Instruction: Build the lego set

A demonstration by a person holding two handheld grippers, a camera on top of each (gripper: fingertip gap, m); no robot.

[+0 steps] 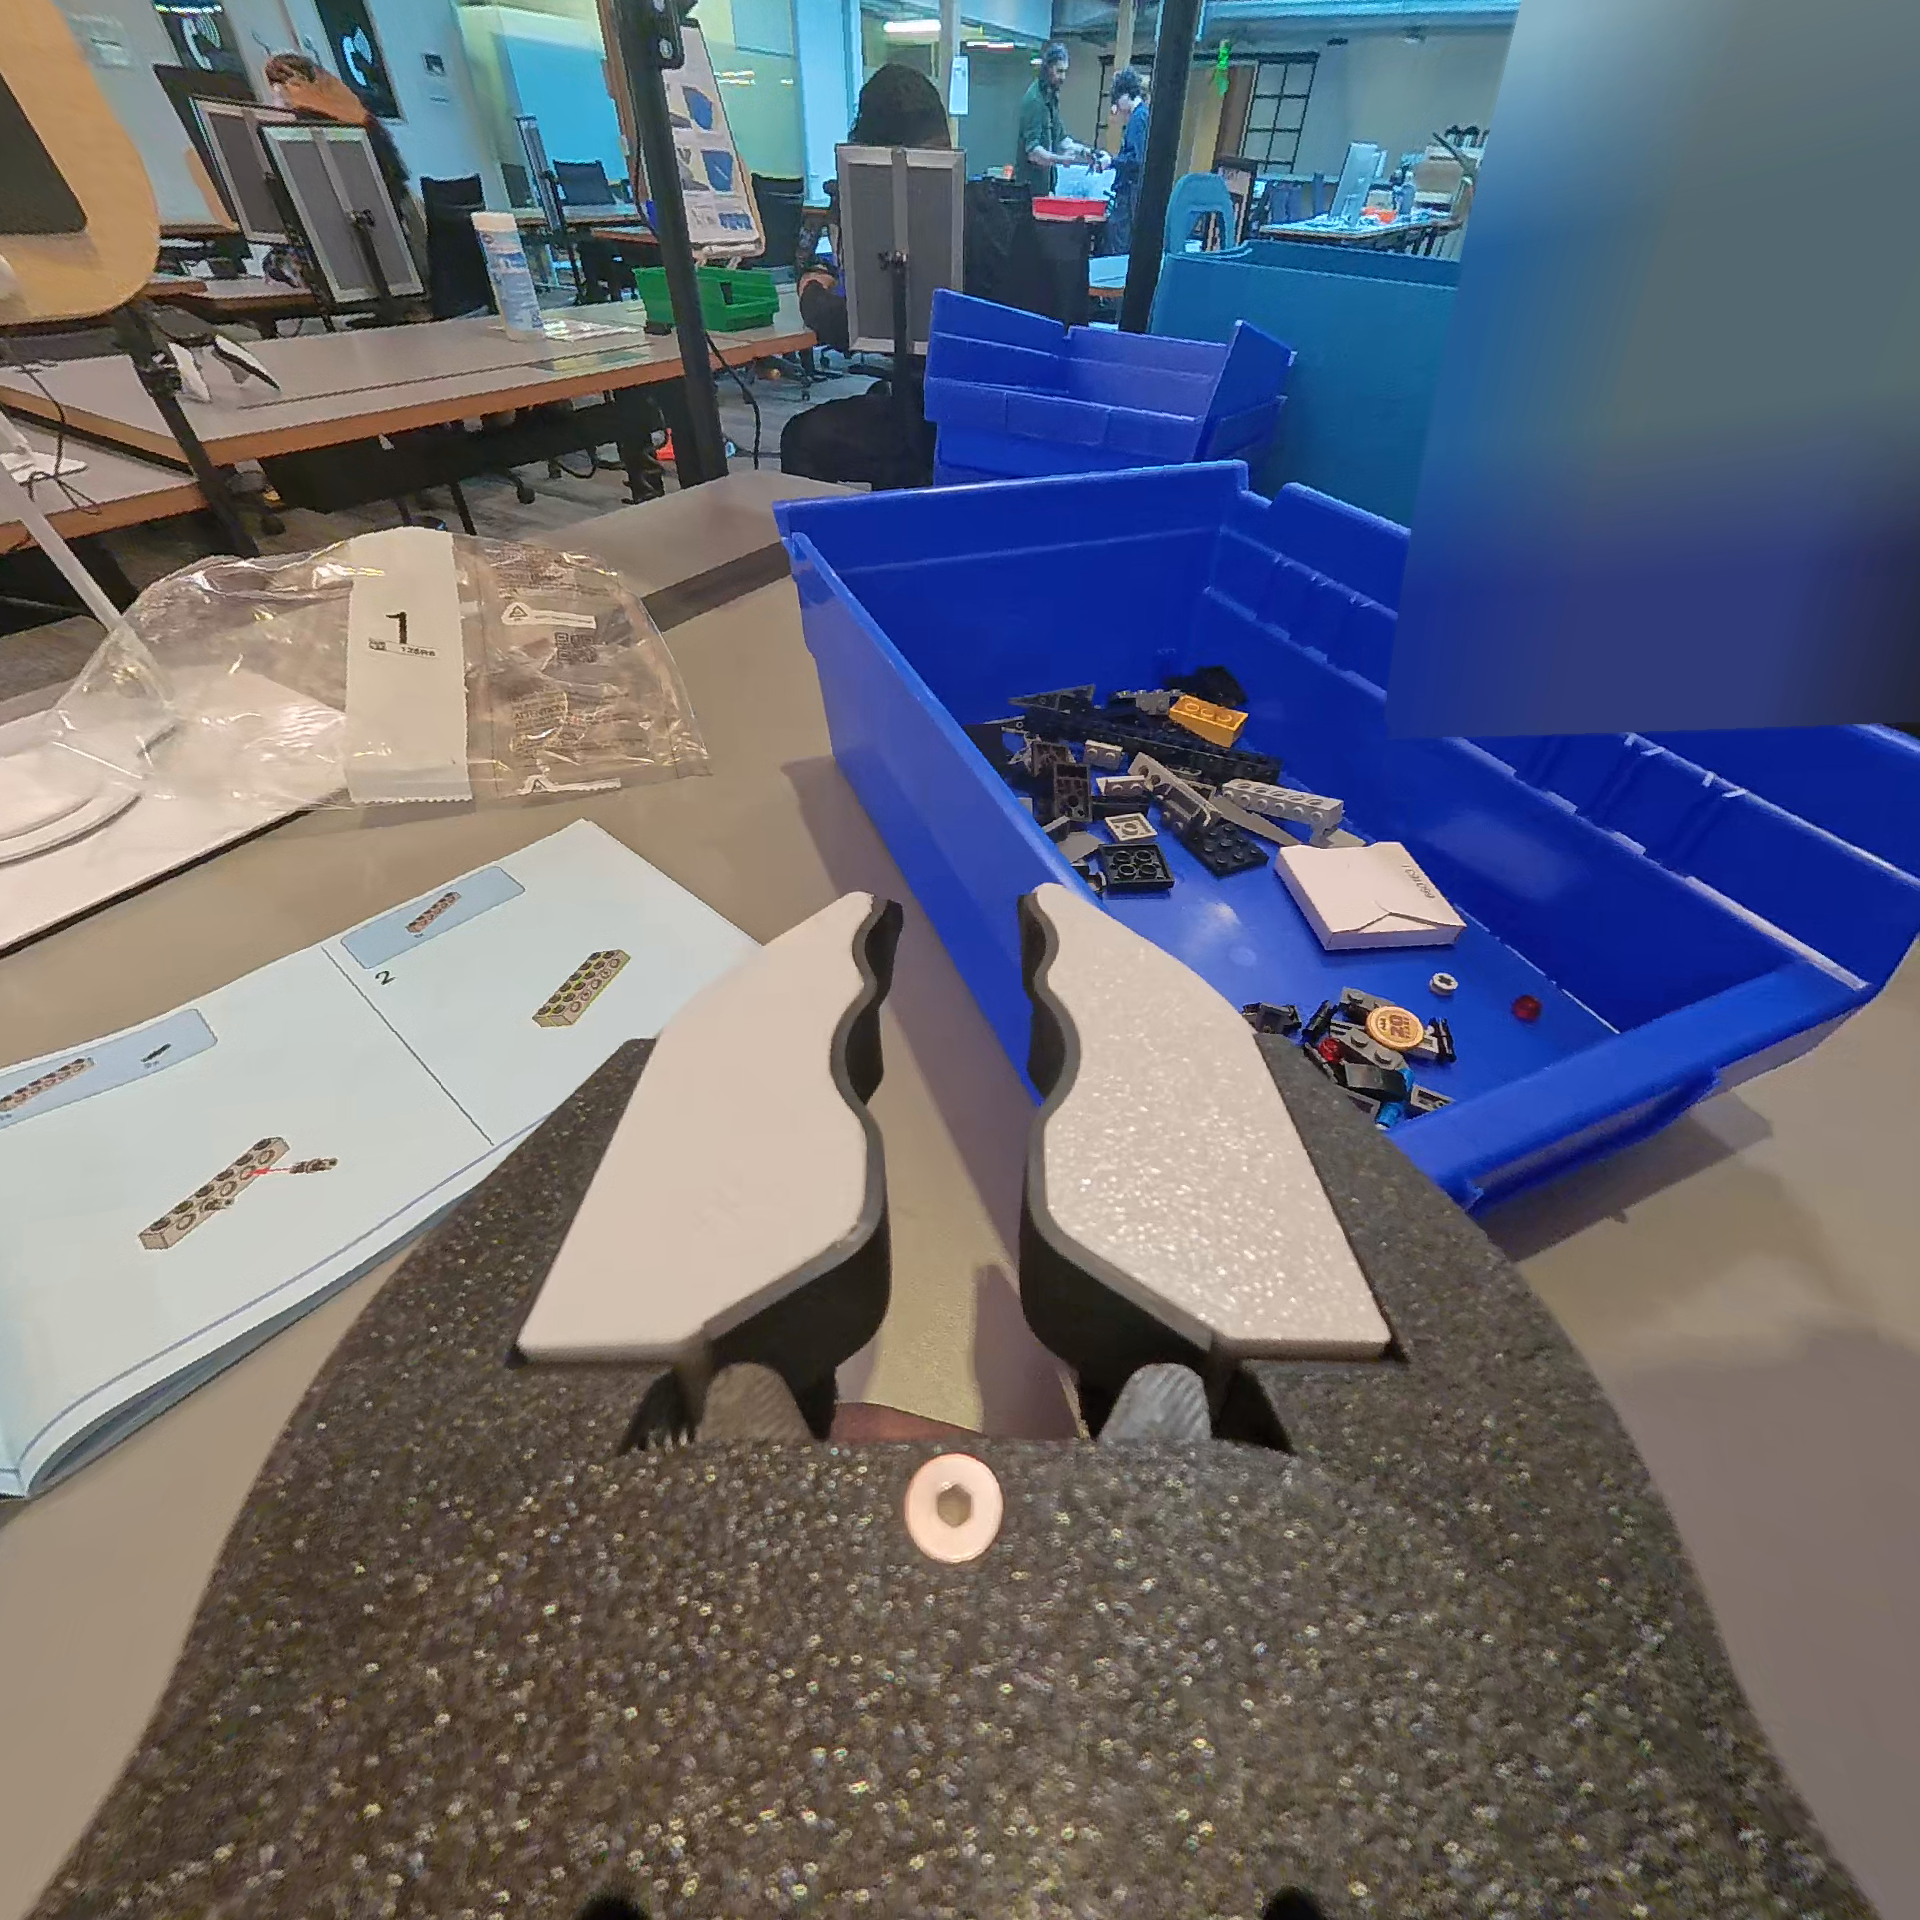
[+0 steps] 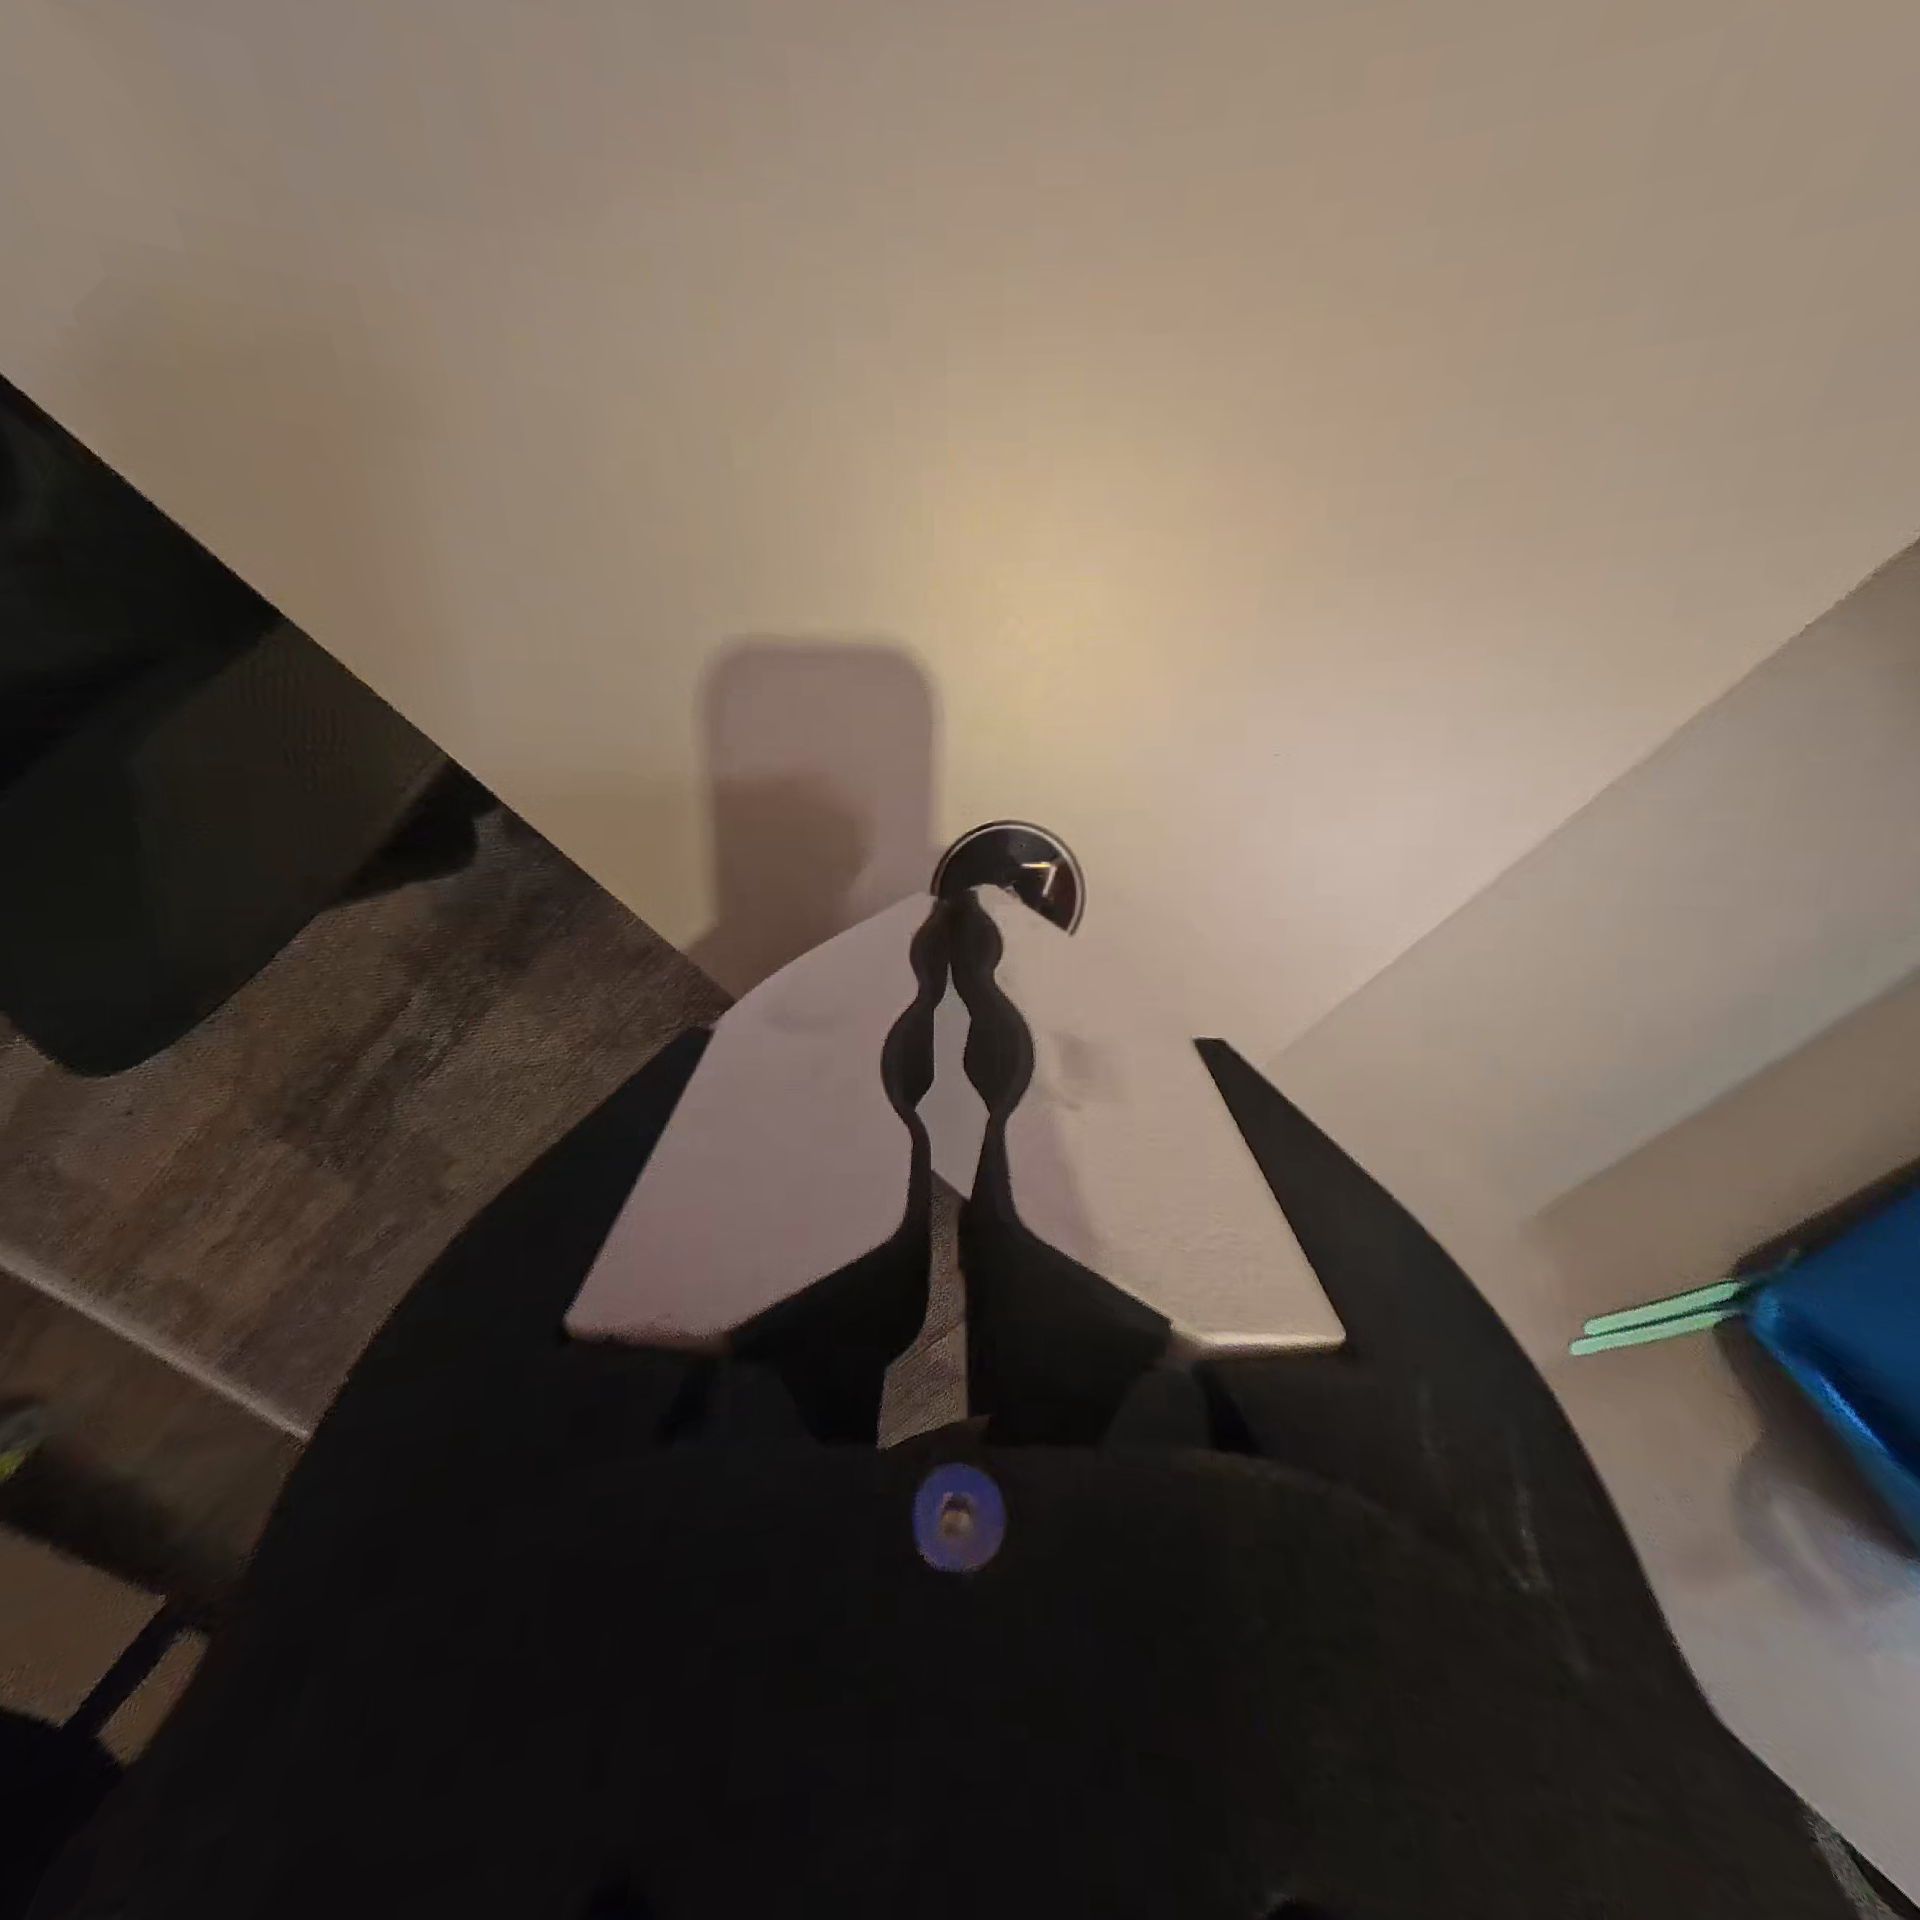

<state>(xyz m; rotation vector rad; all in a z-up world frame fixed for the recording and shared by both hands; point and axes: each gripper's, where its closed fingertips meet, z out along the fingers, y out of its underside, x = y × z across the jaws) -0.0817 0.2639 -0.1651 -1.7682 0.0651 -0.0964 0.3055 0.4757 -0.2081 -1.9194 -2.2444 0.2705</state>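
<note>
In the left wrist view, my left gripper (image 1: 956, 925) is open with nothing between its pads, low over the grey table just left of a blue bin (image 1: 904, 727). The bin holds a pile of grey and black lego pieces (image 1: 1153, 800), a yellow brick (image 1: 1208, 719), a small white box (image 1: 1371, 894) and a second small pile (image 1: 1371, 1049). An open instruction booklet (image 1: 312, 1039) lies on the left. In the right wrist view, my right gripper (image 2: 958, 920) is shut over a pale table (image 2: 1039, 416). A small dark round disc (image 2: 1013, 868) sits right at its tips, partly covered by them.
An opened clear plastic bag (image 1: 416, 665) lies beyond the booklet. More blue bins (image 1: 1091, 395) are stacked behind the first one. In the right wrist view the table edge drops to the floor (image 2: 260, 1039) on the left, and a blue bin (image 2: 1849, 1351) with green sticks (image 2: 1652, 1330) lies on the right.
</note>
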